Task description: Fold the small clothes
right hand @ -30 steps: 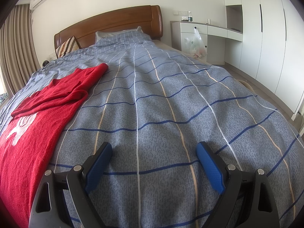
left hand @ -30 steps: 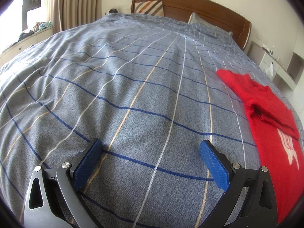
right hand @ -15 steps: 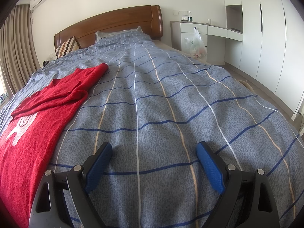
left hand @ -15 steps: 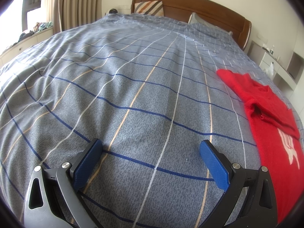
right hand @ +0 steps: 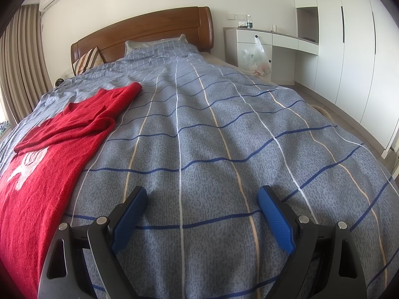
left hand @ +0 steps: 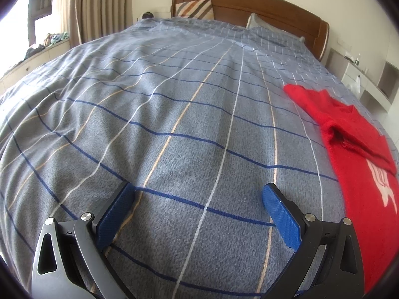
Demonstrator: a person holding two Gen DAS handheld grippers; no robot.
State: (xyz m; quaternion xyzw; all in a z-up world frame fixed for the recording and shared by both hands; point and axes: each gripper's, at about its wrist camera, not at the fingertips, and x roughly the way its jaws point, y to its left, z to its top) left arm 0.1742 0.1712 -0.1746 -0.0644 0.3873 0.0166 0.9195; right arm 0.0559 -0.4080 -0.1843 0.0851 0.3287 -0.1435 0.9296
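Hovering over the checked bedspread (left hand: 189, 129), left gripper (left hand: 198, 198) and right gripper (right hand: 202, 199) both gaping, nothing between. Lying between the two, outside either's jaws: red garment (right hand: 47, 172). Probably needing matched pinches on opposite edges, lifting evenly.

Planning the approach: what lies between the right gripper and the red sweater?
Only bare checked bedspread lies between the right gripper and the red sweater, per the right wrist view.
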